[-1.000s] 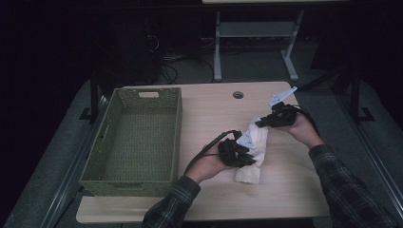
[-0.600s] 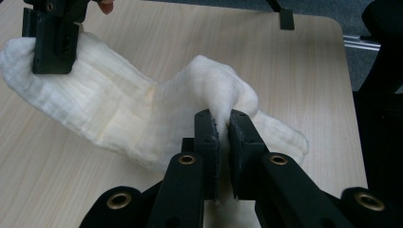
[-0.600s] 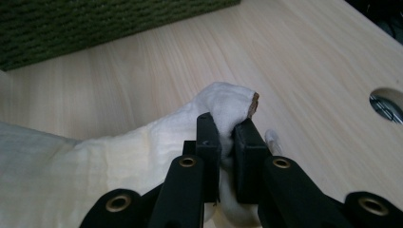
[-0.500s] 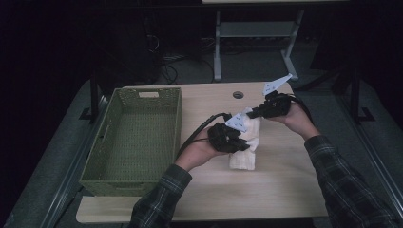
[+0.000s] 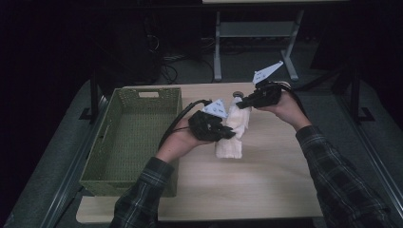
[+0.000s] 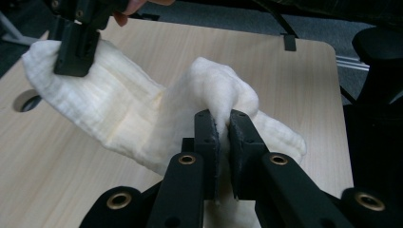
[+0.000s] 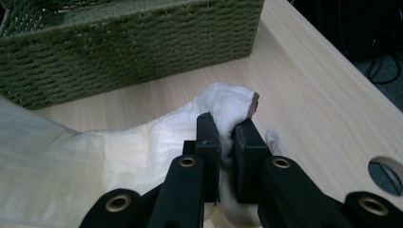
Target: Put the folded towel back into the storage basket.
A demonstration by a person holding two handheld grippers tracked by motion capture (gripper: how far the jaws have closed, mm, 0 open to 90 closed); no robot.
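Cloth: a cream towel [image 5: 231,134] hangs over the middle of the table [image 5: 266,190], held up at two points, its lower end at or just above the tabletop; contact cannot be told.
Left gripper: the left gripper [image 5: 227,135] is clamped on a raised fold of the towel; in the left gripper view the pads [image 6: 207,135] pinch the fabric [image 6: 142,114] tight.
Right gripper: the right gripper [image 5: 239,104] is closed on the towel's upper end, at about 1 o'clock from the left gripper.
Surroundings: a green woven basket [image 5: 135,137] stands at 9 o'clock from the towel, near it but apart, long side along the table's left edge.
Table hole: a round cable port [image 5: 237,94] sits at 12 o'clock from the towel, close to the far edge.
Beyond table: a grey metal stand [image 5: 218,47] and loose cables [image 5: 166,71] lie on the floor at 12 o'clock.
Obstruction: the left hand [image 5: 183,140] and its gripper body cover the towel's left side in the high view.
Left gripper view adds: the right gripper [image 6: 76,45] biting the far towel corner, and the port [image 6: 26,102] partly behind the cloth.
Right gripper view adds: a brown mark [image 7: 254,103] on the pinched towel [image 7: 119,156] edge, the basket's weave [image 7: 128,52] close behind, and the pads [image 7: 209,137] shut on fabric.
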